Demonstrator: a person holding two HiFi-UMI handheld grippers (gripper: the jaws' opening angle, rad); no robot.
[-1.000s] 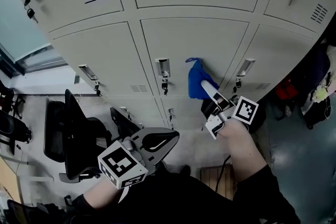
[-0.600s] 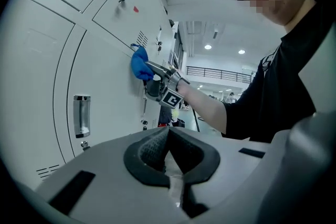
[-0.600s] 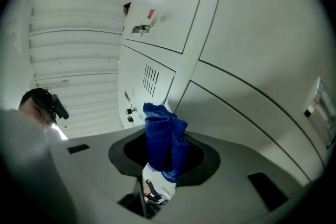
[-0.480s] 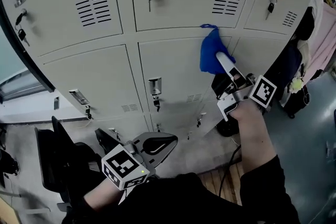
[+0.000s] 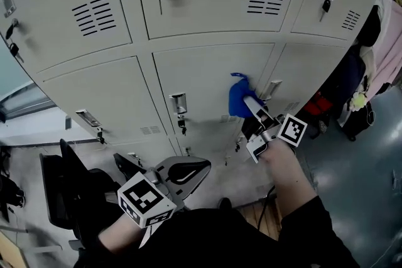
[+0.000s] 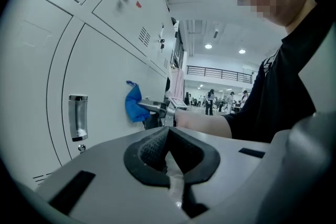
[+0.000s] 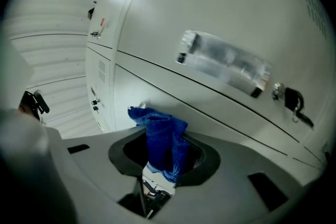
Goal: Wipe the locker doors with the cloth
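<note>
Cloth (image 5: 237, 96), blue and bunched, is clamped between the jaws of the right gripper (image 5: 250, 105), which are closed on its lower end. In the right gripper view the cloth (image 7: 161, 139) stands up out of the right gripper (image 7: 164, 157) toward the pale metal. Its free end lies against a middle-row locker door (image 5: 207, 72), close to that door's right edge, just off the centre of the head view toward 3 o'clock. The left gripper view shows the cloth (image 6: 133, 105) from the side, touching the door face.

At 3 o'clock from the cloth, just beside it, is the recessed handle (image 5: 272, 88) of the neighbouring door. At 9 o'clock, well apart, is this door's own handle (image 5: 179, 103), with a key (image 5: 182, 125) below it.

The left gripper (image 5: 191, 171) hangs low at 6 o'clock in the head view, away from the lockers. Its jaws are pressed together with nothing between them, as the left gripper's (image 6: 169, 153) own view shows.

Dark chairs (image 5: 75, 185) stand at 8 o'clock, and hanging clothing (image 5: 383, 34) fills the 2 o'clock edge.
</note>
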